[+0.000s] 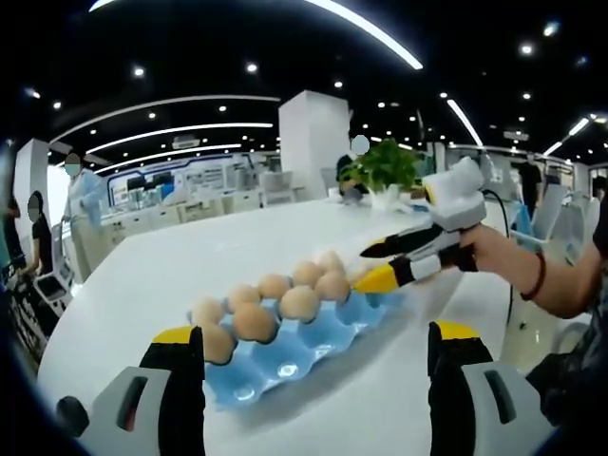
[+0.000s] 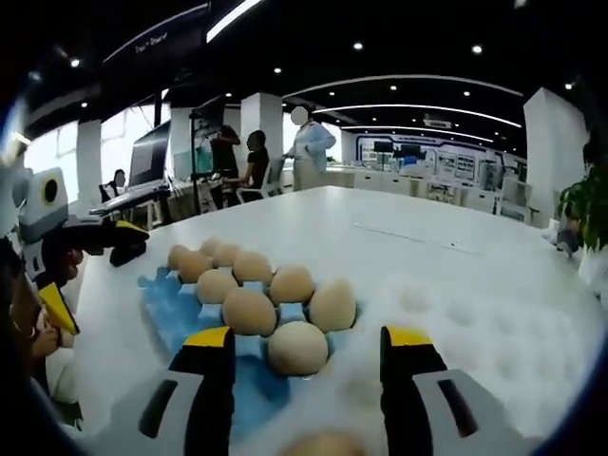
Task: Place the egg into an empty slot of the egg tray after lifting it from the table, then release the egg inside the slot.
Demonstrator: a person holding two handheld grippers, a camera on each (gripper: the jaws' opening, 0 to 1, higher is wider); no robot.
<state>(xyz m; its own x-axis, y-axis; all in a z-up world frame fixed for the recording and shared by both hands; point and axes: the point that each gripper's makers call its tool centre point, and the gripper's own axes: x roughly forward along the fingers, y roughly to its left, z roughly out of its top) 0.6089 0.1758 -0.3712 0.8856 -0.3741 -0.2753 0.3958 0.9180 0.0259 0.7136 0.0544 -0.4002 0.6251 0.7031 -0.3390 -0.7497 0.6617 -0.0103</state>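
In the right gripper view, a blurred tan egg (image 2: 323, 443) lies at the very bottom edge, between the right gripper (image 2: 309, 356) and the camera. It seems to sit low between the two yellow-tipped black jaws, which stand apart. Whether they touch it I cannot tell. Just beyond the jaw tips is the light blue moulded egg tray (image 2: 176, 309) on the white table (image 2: 456, 256). The nearest tray egg (image 2: 297, 347) sits straight ahead of the gap.

The tray's long axis runs away from this gripper toward the upper left. About nine brown eggs fill its near and middle cups. Bare blue cups show on the tray's left side, so the open slots probably lie left of the filled rows.

In the left gripper view, the left gripper (image 1: 318, 356) hangs with its jaws wide apart and nothing between them, near the tray's empty end. There several blue cups (image 1: 285, 361) lie vacant in front of the eggs. At the tray's far end the right gripper, held in a hand (image 1: 494, 256), points down at the last eggs.

The right gripper looks nearer the task egg, and the empty cups nearer the left.
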